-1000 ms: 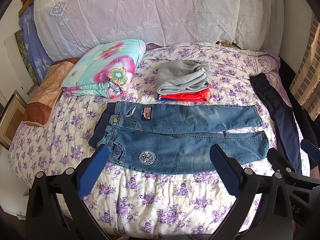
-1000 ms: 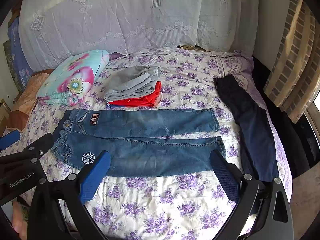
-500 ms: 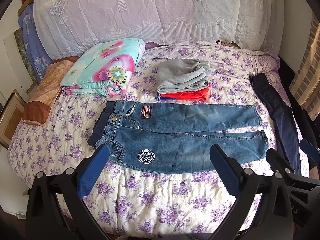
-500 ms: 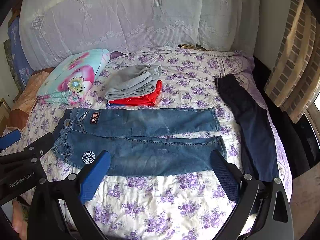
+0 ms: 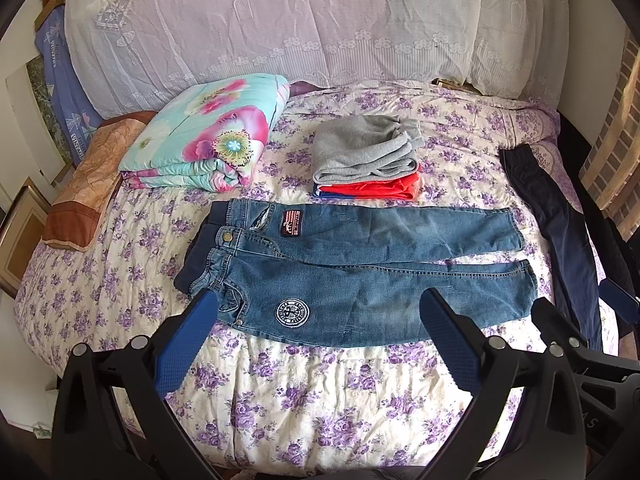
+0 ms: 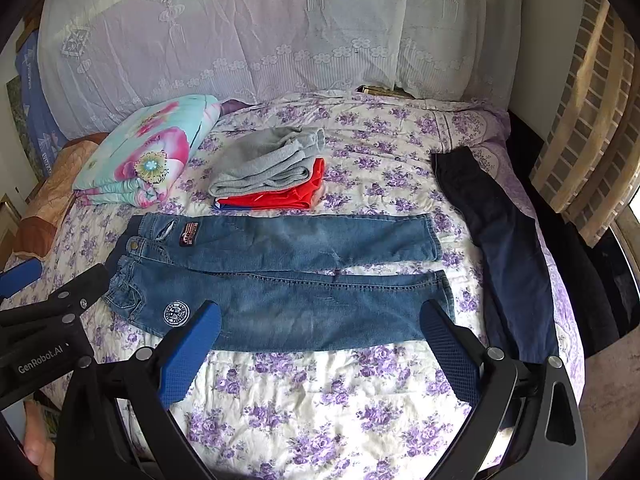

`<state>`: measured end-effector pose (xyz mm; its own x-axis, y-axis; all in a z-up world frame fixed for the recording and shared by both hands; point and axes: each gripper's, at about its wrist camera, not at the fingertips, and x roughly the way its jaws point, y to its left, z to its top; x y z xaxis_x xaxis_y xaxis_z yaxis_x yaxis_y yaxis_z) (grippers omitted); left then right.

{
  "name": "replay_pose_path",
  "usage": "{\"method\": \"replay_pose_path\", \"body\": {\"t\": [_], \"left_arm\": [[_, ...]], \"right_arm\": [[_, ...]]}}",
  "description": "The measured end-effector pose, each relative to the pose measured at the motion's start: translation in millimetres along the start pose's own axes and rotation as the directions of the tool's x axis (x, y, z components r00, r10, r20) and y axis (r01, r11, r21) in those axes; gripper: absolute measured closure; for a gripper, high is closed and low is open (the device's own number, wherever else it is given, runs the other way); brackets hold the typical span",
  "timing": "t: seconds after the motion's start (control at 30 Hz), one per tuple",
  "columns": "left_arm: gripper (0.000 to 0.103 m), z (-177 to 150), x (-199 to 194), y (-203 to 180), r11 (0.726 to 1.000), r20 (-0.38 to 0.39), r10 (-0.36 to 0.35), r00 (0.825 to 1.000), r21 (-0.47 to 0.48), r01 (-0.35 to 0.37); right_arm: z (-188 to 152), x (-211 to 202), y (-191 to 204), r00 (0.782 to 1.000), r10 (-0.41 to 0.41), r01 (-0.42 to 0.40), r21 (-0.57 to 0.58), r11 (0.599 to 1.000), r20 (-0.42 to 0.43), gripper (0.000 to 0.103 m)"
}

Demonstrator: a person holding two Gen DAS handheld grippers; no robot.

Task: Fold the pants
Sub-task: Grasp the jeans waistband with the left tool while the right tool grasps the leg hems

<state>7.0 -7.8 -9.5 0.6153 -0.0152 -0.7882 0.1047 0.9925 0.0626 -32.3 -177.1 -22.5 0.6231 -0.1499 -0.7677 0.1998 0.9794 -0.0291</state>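
Note:
Blue jeans (image 5: 360, 272) lie flat on the floral bedspread (image 5: 304, 400), waist to the left, legs side by side to the right; they also show in the right wrist view (image 6: 288, 276). My left gripper (image 5: 320, 312) is open and empty, held above the near side of the jeans at the waist end. My right gripper (image 6: 320, 320) is open and empty, above the near leg toward the hems. Each gripper's body shows at the edge of the other's view.
A stack of folded grey and red clothes (image 5: 368, 160) lies just behind the jeans. A folded floral quilt (image 5: 204, 136) sits at the back left. Dark navy pants (image 6: 504, 240) lie along the bed's right side. Lace-covered pillows (image 5: 320, 20) line the headboard.
Both views have shifted very slightly; the jeans sit a touch higher in the left wrist view. Both grippers stay open and nothing on the bed has moved.

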Motion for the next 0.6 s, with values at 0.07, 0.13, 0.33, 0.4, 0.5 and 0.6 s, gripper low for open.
{"method": "replay_pose_path", "body": {"t": [0.07, 0.13, 0.33, 0.4, 0.5, 0.6], "left_arm": [[0.005, -1.0, 0.1, -0.6, 1.000, 0.000, 0.000, 1.000, 0.000, 0.000], [0.005, -3.1, 0.4, -3.0, 1.000, -0.003, 0.000, 1.000, 0.002, 0.000], [0.004, -8.6, 44.5, -3.1, 0.996, -0.153, -0.083, 0.985, -0.034, 0.079], [0.004, -18.4, 75.0, 8.9, 0.989, -0.250, -0.126, 0.960, -0.105, 0.102], [0.004, -41.5, 121.2, 41.0, 0.971, -0.369, -0.147, 0.918, -0.232, 0.062], [0.005, -64.2, 155.3, 87.7, 0.935, -0.431, -0.144, 0.891, -0.353, -0.020]], "right_arm": [[-0.8, 0.4, 0.3, 1.000, 0.001, -0.001, 0.000, 1.000, -0.001, 0.003], [-2.2, 2.0, 0.6, 1.000, 0.002, -0.002, -0.001, 1.000, -0.005, 0.003], [-7.3, 32.5, -8.3, 0.998, 0.018, -0.016, 0.024, 1.000, -0.066, 0.003], [-12.6, 55.2, -14.0, 0.991, 0.013, -0.007, 0.047, 0.999, -0.132, 0.003], [-28.1, 85.3, -19.4, 0.972, 0.020, -0.002, 0.076, 0.997, -0.235, 0.003], [-41.8, 106.3, -15.2, 0.952, 0.003, 0.017, 0.062, 0.998, -0.307, 0.003]]}}
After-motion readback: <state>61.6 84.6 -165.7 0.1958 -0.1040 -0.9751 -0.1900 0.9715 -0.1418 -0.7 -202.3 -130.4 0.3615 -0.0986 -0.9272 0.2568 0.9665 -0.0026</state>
